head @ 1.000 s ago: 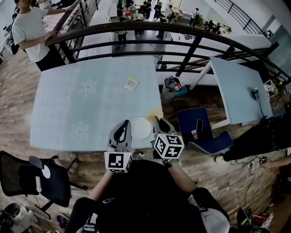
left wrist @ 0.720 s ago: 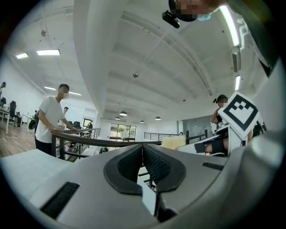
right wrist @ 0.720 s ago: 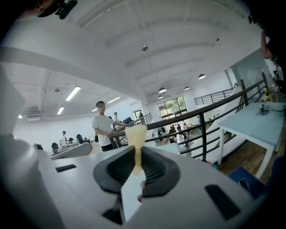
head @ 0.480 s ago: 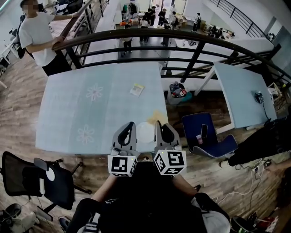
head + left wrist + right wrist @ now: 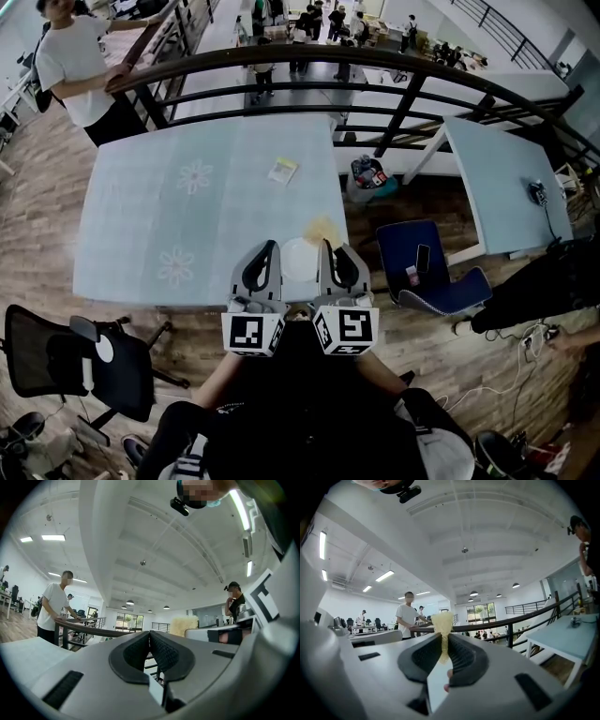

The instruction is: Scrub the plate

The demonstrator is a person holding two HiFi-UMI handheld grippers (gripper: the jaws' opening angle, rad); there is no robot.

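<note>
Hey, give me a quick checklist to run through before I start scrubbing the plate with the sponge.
1. Sponge gripped: ok, the yellow sponge is clamped in the right gripper's jaws.
2. Plate in place: ok, the white plate lies on the table between the grippers.
3. Left gripper steadying the plate: not ok, its jaws are shut on nothing.
4. Sponge touching plate: cannot tell.
5. Grippers aimed at plate: not ok, both gripper views face the ceiling.
</note>
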